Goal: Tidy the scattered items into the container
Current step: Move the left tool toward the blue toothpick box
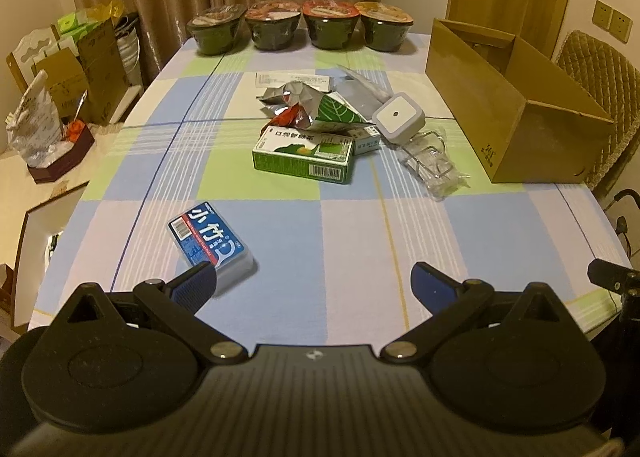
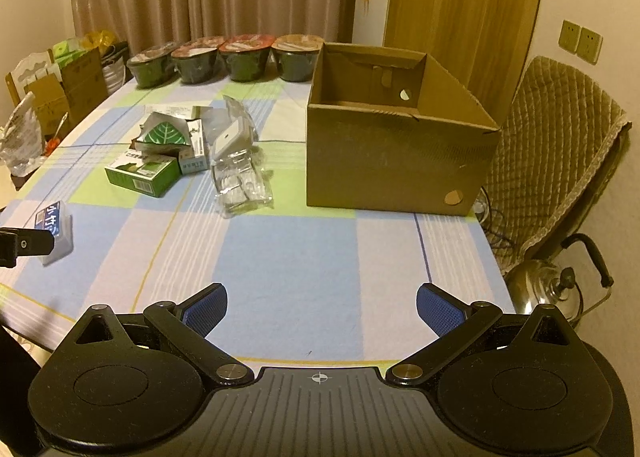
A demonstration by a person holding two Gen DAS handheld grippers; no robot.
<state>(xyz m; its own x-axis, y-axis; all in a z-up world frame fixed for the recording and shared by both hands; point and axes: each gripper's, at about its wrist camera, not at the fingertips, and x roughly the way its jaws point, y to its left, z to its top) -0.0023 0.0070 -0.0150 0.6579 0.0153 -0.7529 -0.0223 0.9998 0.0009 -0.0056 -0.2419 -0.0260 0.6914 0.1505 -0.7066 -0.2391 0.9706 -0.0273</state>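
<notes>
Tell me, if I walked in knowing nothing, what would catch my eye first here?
Probably the big open cardboard box standing on the right side of the checked tablecloth, with a jumble of small packets beside it, a green carton foremost. Behind them, four instant noodle bowls line the far edge before the curtain. Nearest, both grippers, left gripper and right gripper, hang open and empty.

Box: brown cardboard box (image 2: 400, 161), open-topped, upright at the table's right edge.
Floss case: blue-labelled clear case (image 1: 210, 243), lying flat, alone near the front left.
Green carton (image 1: 304, 157): lying flat mid-table.
Foil wrappers (image 1: 298, 101): crumpled, behind the carton.
White square device (image 1: 396, 117): beside the wrappers.
Clear packet (image 1: 434, 165): between the pile and the box.
</notes>
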